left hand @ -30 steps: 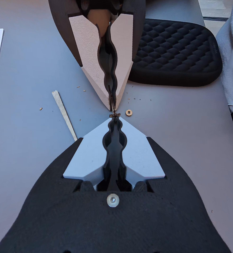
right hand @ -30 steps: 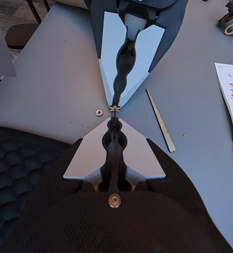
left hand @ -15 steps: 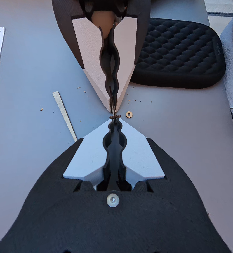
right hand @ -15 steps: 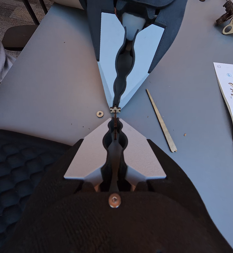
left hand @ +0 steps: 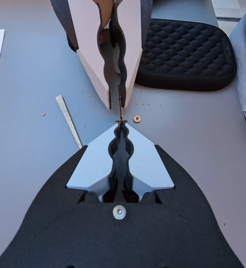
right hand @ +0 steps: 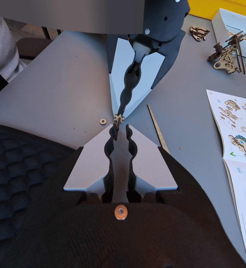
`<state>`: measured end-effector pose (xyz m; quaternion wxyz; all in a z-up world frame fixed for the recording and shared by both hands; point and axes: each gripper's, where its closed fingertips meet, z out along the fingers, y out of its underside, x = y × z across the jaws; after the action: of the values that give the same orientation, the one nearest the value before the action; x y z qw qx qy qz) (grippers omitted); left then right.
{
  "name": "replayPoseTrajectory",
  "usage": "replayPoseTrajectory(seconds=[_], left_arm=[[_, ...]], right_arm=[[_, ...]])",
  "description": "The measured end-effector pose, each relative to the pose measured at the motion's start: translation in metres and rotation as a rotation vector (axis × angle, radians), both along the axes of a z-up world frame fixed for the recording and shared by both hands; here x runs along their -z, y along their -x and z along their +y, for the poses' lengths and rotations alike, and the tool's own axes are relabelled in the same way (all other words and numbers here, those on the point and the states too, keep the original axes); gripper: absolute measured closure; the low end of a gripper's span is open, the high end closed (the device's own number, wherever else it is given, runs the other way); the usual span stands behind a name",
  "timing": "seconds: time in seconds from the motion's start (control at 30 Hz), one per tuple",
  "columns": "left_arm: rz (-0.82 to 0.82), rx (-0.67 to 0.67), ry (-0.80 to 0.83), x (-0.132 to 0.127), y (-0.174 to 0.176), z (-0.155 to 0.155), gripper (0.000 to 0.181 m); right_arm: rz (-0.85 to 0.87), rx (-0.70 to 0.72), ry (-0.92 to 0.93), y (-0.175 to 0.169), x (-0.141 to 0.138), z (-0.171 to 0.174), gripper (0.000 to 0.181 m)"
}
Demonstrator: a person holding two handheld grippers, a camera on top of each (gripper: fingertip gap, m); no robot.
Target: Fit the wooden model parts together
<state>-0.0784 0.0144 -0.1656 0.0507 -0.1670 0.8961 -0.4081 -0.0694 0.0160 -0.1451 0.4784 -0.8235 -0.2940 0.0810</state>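
My left gripper (left hand: 121, 125) is shut on a small cross-shaped wooden piece (left hand: 121, 121), held just above the grey table (left hand: 177, 145). A thin dark wooden stick (left hand: 120, 104) is fitted into that piece and points away from it. The stick's free end lies between the spread fingers of my right gripper (left hand: 117, 107), close to one pad. In the right wrist view my right gripper (right hand: 119, 125) is open, the stick (right hand: 117, 131) runs beside its left finger, and the cross piece (right hand: 119, 117) sits at the tip of the left gripper (right hand: 120, 114).
A small wooden washer (left hand: 137, 119) lies on the table beside the tips. A flat wooden strip (left hand: 68, 118) lies to one side. A black padded mat (left hand: 184, 58), an instruction booklet (right hand: 238, 130), a part-built wooden model (right hand: 228, 58) and a white box (right hand: 228, 21) stand around. From either gripper's tips it is about 30 cm to the part-built wooden model (right hand: 228, 58).
My right gripper has opened and let go of the stick, and it has drawn back slightly. The stick stays in the cross piece that my left gripper still holds.
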Motion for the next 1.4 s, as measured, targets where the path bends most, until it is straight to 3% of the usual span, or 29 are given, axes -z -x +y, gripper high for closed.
replayPoseTrajectory(seconds=[0.13, 0.73, 0.93, 1.1, 1.2, 1.3, 1.4], left_arm=[[0.027, -0.016, 0.034, 0.0, -0.002, 0.002, 0.181], [-0.037, -0.02, 0.009, -0.001, -0.004, 0.0, 0.181], [-0.057, -0.093, 0.235, -0.039, -0.014, 0.0, 0.181], [-0.023, -0.152, 0.426, -0.066, -0.022, 0.0, 0.181], [-0.021, -0.166, 0.423, -0.069, -0.023, 0.0, 0.181], [-0.044, -0.166, 0.404, -0.071, -0.023, -0.003, 0.181], [-0.072, -0.173, 0.385, -0.074, -0.024, -0.004, 0.181]], right_arm=[[0.013, -0.011, 0.008, 0.0, 0.0, -0.002, 0.18], [0.092, -0.012, 0.016, -0.001, -0.005, -0.002, 0.181], [0.294, 0.047, -0.181, -0.015, -0.05, 0.005, 0.17], [0.412, 0.039, -0.16, -0.023, -0.074, 0.006, 0.173], [0.394, 0.024, -0.122, -0.021, -0.077, 0.006, 0.181], [0.295, 0.023, -0.011, -0.016, -0.062, 0.004, 0.178], [0.233, 0.037, -0.043, -0.013, -0.064, 0.005, 0.181]])
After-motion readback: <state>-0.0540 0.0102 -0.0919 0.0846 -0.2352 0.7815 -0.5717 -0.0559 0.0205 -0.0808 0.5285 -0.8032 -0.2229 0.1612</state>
